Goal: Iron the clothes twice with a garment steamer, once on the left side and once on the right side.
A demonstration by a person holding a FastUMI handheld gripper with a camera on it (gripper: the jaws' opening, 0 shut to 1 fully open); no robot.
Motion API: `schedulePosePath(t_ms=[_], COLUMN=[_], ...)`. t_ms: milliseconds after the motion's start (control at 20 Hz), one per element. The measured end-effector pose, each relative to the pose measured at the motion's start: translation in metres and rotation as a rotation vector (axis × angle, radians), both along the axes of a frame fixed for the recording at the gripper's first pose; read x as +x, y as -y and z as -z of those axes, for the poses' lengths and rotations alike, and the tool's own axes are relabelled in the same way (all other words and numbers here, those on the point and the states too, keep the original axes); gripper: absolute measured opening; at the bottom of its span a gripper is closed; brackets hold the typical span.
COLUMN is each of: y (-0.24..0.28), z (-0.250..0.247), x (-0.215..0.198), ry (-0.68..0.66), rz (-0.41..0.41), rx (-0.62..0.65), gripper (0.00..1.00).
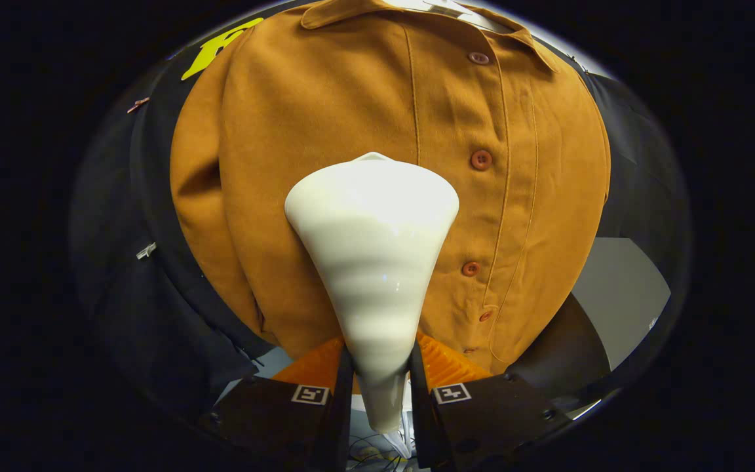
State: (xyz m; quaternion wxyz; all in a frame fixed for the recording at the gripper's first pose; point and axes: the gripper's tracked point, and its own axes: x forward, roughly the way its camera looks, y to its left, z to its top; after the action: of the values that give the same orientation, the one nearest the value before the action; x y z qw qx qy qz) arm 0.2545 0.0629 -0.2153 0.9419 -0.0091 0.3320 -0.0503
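Pointing forward along the fingers, the white garment steamer [372, 262] runs its long axis straight out from the gripper [381, 383], narrow handle pinched between both fingers [446, 367] and wide head flaring ahead. That head sits against the brown button-up shirt [325, 111] hanging beyond, just left of its button placket [480, 159], over the shirt's middle.

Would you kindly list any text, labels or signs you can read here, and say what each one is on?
No readable words or numbers.
Square black-and-white marker on one finger of the gripper: a pattern, not text.
Matching marker on the other finger: the same.
The shirt and the steamer the gripper holds: no print visible.
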Motion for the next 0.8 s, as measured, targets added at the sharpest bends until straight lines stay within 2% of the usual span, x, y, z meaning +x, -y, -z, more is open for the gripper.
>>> schedulePosePath(t_ms=[500,800], y=[0.006,0.008], z=[0.066,0.081], x=[-0.037,-0.064], ry=[-0.164,-0.21], rz=[0.009,0.014], rx=[0.027,0.036], gripper=[0.43,0.43])
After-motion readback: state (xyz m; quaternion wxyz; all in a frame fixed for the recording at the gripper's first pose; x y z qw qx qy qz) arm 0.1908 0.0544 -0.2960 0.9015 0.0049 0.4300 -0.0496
